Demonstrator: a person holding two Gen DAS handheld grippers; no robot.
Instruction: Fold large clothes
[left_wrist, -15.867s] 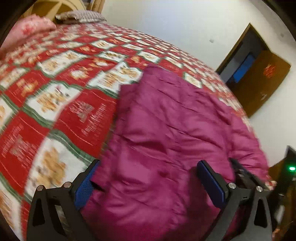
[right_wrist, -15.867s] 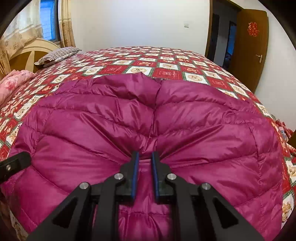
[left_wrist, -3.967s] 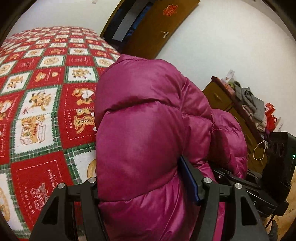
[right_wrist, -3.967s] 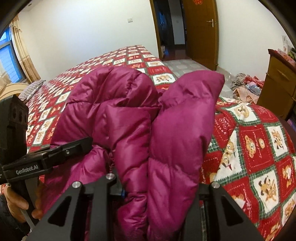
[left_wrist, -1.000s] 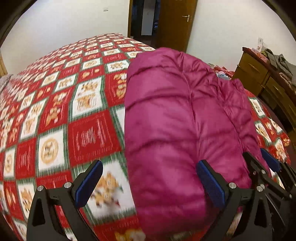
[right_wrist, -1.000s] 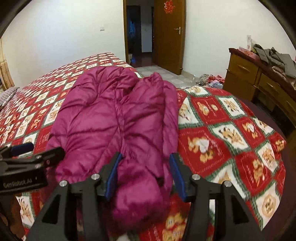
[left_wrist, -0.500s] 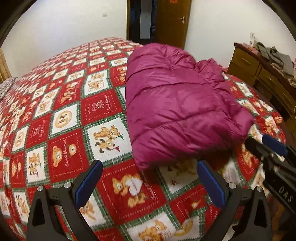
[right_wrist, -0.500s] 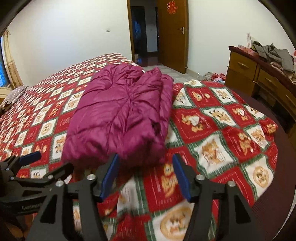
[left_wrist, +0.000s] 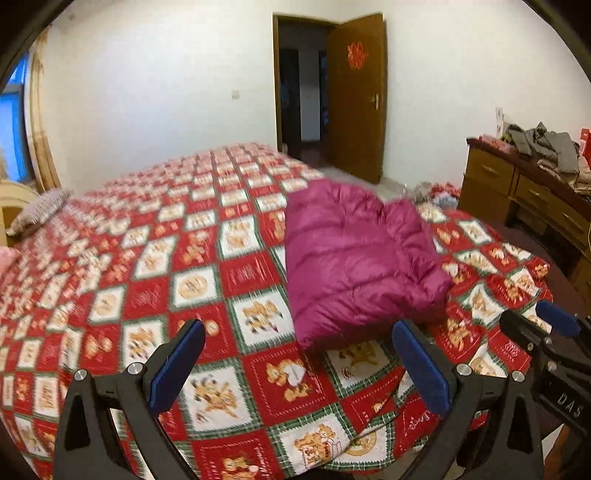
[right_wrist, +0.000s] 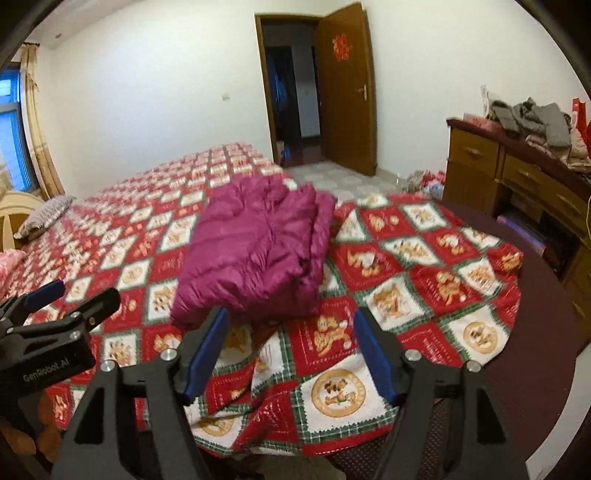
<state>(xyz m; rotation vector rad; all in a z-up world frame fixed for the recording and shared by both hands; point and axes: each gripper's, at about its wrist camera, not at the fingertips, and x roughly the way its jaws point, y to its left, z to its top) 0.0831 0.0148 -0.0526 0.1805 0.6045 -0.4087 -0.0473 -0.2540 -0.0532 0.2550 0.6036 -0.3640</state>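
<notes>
A magenta puffer jacket (left_wrist: 354, 258) lies folded into a compact bundle on the bed near its foot; it also shows in the right wrist view (right_wrist: 258, 251). My left gripper (left_wrist: 295, 365) is open and empty, held back from the bed's near edge, short of the jacket. My right gripper (right_wrist: 288, 350) is open and empty, also back from the jacket. Each gripper shows at the edge of the other's view.
The bed has a red, white and green patterned quilt (left_wrist: 147, 266) with a pillow (left_wrist: 37, 212) at its head. A wooden dresser (right_wrist: 517, 177) piled with clothes stands at the right. An open brown door (left_wrist: 354, 96) is at the back.
Both grippers have let go of the jacket and pulled back from the bed. The folded jacket now lies farther off in both views.
</notes>
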